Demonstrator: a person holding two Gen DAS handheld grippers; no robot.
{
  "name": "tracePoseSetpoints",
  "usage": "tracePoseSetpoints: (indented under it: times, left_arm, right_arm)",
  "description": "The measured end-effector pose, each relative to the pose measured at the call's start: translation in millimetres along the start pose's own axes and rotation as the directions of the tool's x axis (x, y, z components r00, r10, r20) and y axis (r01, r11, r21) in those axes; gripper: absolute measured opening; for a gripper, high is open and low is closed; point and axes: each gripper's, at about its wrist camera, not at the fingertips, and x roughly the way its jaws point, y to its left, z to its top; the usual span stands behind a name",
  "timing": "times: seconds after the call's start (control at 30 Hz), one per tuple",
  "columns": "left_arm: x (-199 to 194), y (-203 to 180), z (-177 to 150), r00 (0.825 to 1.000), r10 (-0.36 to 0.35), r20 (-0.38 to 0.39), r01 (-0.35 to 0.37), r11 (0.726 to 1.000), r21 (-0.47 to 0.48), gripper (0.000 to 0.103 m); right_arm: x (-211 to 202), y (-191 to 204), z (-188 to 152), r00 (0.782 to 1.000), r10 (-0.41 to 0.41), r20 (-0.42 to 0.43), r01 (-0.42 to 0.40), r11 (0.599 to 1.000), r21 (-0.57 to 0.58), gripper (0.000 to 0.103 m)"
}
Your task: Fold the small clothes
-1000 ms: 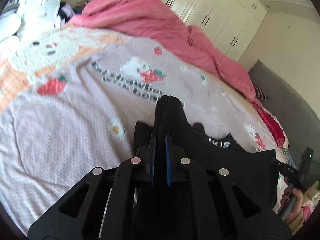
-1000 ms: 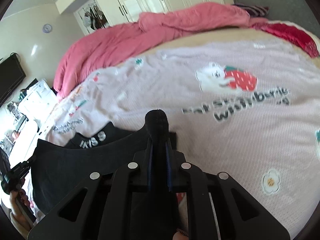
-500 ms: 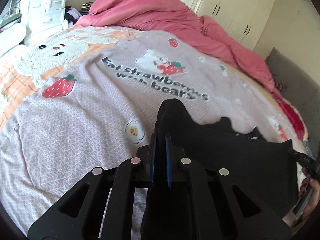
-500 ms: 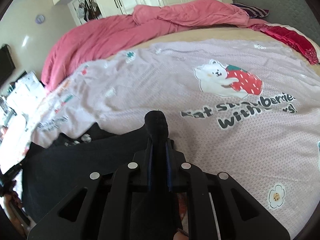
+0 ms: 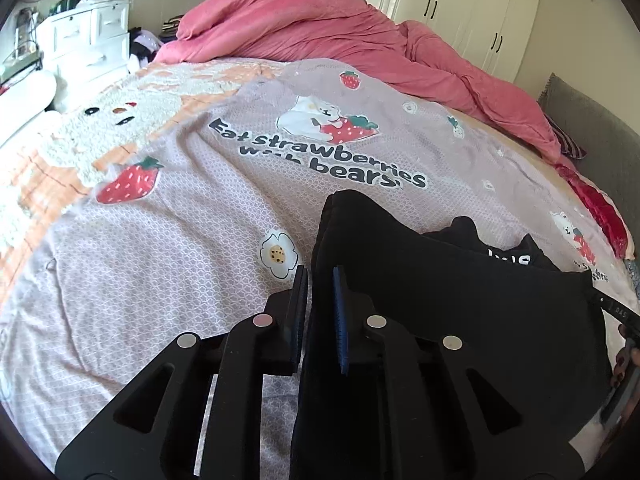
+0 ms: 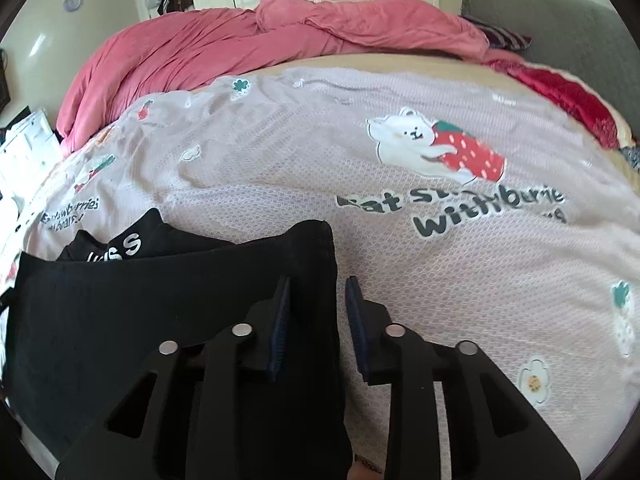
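A black garment [image 5: 460, 312] lies stretched over the strawberry-bear bedspread [image 5: 180, 280], one corner at each gripper. In the left wrist view my left gripper [image 5: 320, 272] has its jaws just starting to open, with the garment's left corner still standing pinched between the pads. In the right wrist view the jaws of my right gripper [image 6: 318, 280] are opening. The black garment [image 6: 140, 312] leans on the left pad, and the bedspread [image 6: 440, 280] shows in the gap at the right pad. Behind it lies another black piece with white letters [image 6: 116, 248].
A pink duvet [image 5: 320, 28] is heaped along the far side of the bed. White drawers [image 5: 88, 44] stand at the left, and a grey headboard [image 6: 560, 12] and a red cloth [image 6: 568, 96] at the right. A hand [image 5: 624, 364] shows at the right edge.
Both grippers have sunk toward the bed and tipped down, laying the black garment flatter. The right jaws have parted from the fabric. The left jaws have widened slightly.
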Motion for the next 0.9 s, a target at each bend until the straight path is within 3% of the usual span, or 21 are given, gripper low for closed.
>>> tracePoseSetpoints:
  times: [0.07, 0.2, 0.47, 0.67, 0.73, 0.8, 0.9]
  left_arm:
    - [-3.6, 0.1, -0.8, 1.0, 0.008, 0.006, -0.008, 1.0, 0.003, 0.012]
    - [-8.3, -1.5, -2.3, 1.0, 0.02, 0.006, -0.02, 1.0, 0.011, 0.019]
    - [-28.1, -11.4, -8.9, 0.999, 0.044, 0.024, -0.044, 0.999, 0.027, 0.045]
    - [-49.8, -22.1, -20.1, 0.996, 0.061, 0.061, -0.065, 0.996, 0.059, 0.057]
    - [-58.3, -25.5, -26.8, 0.995, 0.065, 0.077, -0.07, 0.995, 0.072, 0.058]
    - [-65.7, -30.0, -33.4, 0.992, 0.084, 0.091, -0.093, 0.991, 0.092, 0.059]
    - [-74.3, -36.3, -45.2, 0.994, 0.061, 0.088, -0.071, 0.991, 0.117, 0.059]
  right_arm:
    - [-5.8, 1.7, -2.2, 1.0, -0.003, 0.01, 0.003, 1.0, -0.018, 0.044]
    - [-20.4, 5.0, -6.6, 0.999, -0.023, 0.048, 0.025, 0.999, -0.044, 0.052]
    - [-56.6, 13.5, -23.7, 0.996, 0.021, 0.088, -0.013, 0.996, -0.093, 0.057]
    - [-77.3, 27.0, -45.6, 0.993, 0.088, 0.075, -0.076, 0.987, -0.141, 0.057]
    - [-82.0, 33.2, -53.4, 0.992, 0.105, 0.064, -0.094, 0.983, -0.16, 0.063]
    - [-86.5, 40.1, -62.2, 0.992, 0.118, 0.05, -0.106, 0.976, -0.19, 0.063]
    - [-90.8, 46.0, -71.4, 0.991, 0.129, 0.034, -0.118, 0.968, -0.22, 0.063]
